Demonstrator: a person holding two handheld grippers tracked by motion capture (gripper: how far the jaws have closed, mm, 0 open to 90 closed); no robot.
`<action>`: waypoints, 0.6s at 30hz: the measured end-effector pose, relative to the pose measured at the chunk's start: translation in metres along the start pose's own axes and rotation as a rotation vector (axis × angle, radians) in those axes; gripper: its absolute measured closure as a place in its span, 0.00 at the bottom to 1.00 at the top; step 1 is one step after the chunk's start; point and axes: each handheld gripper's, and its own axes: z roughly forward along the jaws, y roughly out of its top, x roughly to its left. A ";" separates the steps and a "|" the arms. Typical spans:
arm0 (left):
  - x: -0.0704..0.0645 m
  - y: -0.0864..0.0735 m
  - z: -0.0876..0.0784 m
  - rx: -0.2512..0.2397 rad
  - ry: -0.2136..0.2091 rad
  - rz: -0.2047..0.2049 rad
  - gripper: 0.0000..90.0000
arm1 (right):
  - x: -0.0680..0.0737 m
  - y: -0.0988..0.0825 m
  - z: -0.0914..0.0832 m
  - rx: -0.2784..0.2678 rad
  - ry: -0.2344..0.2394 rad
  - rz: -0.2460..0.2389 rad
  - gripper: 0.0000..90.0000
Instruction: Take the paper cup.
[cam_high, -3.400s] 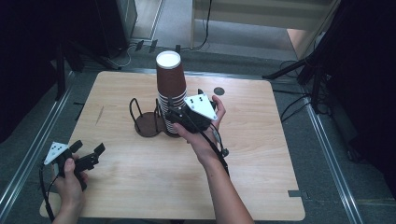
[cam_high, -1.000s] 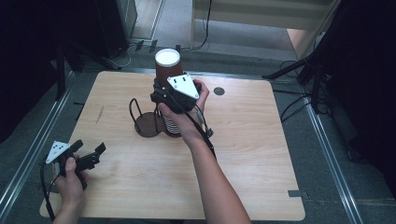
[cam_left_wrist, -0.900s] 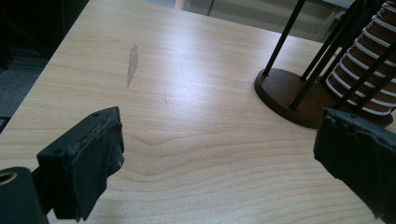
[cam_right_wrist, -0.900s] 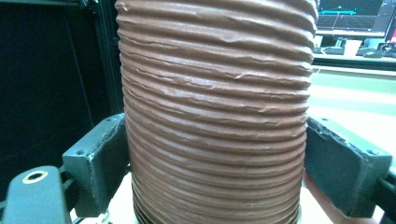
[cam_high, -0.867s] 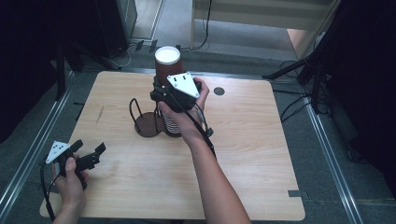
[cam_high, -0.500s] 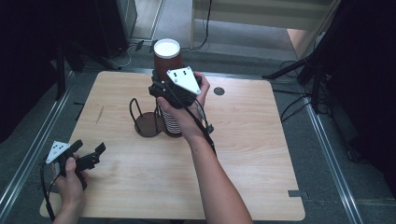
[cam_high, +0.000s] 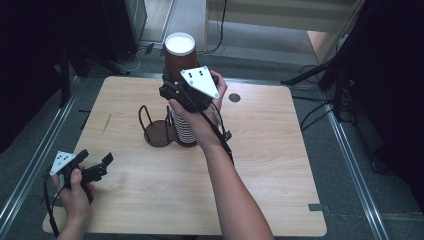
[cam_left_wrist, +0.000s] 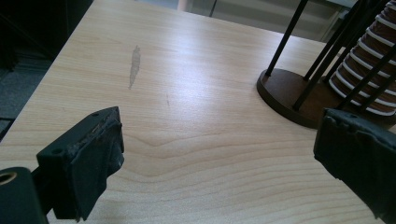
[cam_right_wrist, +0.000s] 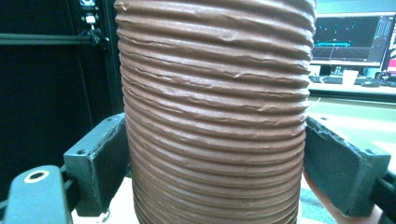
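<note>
A brown ribbed paper cup with a white inside is raised above the stack of like cups. My right gripper is shut on its wall; in the right gripper view both pads press the cup from either side. The stack stands beside a dark wire cup holder with a round base. My left gripper is open at the table's front left with nothing between its jaws. The left gripper view has the holder base and the stack at its right.
The wooden table has a small dark round hole near its back edge and a grey smudge at the left. Metal rails and cables run around the table.
My right gripper has risen and drawn back toward the far edge, with the top cup lifted off the stack. The left gripper has stayed in place.
</note>
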 end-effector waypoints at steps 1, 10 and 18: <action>0.000 0.000 0.000 0.000 0.000 0.000 0.03 | 0.000 0.002 -0.001 -0.003 -0.001 0.008 0.15; 0.000 0.000 0.000 -0.002 0.000 -0.004 0.02 | -0.002 0.018 -0.005 -0.043 0.010 0.020 0.15; 0.000 0.000 0.000 0.000 0.000 -0.002 0.03 | -0.007 0.031 -0.013 -0.070 0.003 0.012 0.15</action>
